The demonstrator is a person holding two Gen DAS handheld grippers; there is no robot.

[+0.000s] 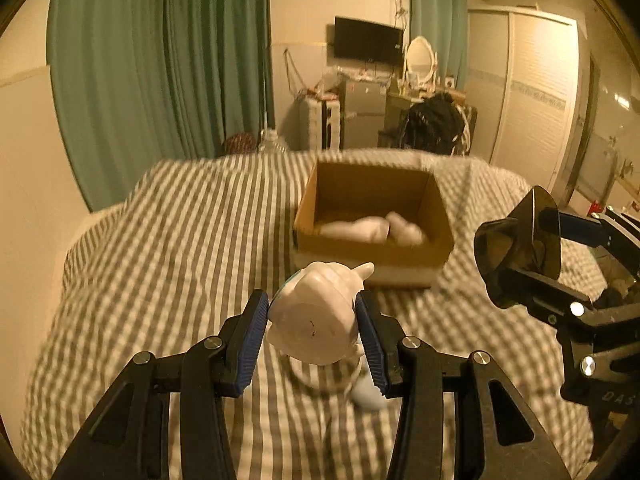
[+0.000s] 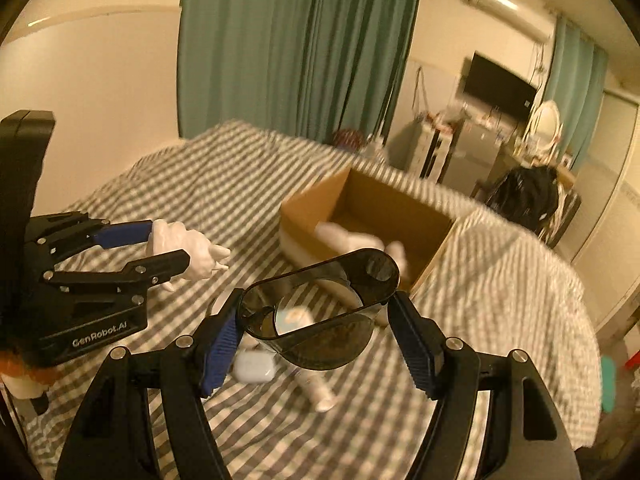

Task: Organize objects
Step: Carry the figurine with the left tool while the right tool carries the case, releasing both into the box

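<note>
My left gripper [image 1: 312, 322] is shut on a white toy figure [image 1: 316, 316] and holds it above the striped bed, in front of an open cardboard box [image 1: 372, 256]. The figure also shows in the right wrist view [image 2: 188, 252], held by the left gripper [image 2: 168, 248]. My right gripper [image 2: 316, 328] is shut on a dark translucent plastic cup [image 2: 320, 312], also seen at the right of the left wrist view [image 1: 516, 248]. The box [image 2: 304, 212] holds white toy pieces [image 1: 372, 228].
On the striped bedcover [image 1: 180, 240] below the grippers lie a white earbud case [image 2: 254, 366] and a small white piece [image 2: 318, 394]. Green curtains [image 1: 160, 60], a TV [image 1: 368, 40], a dresser and a wardrobe stand beyond the bed.
</note>
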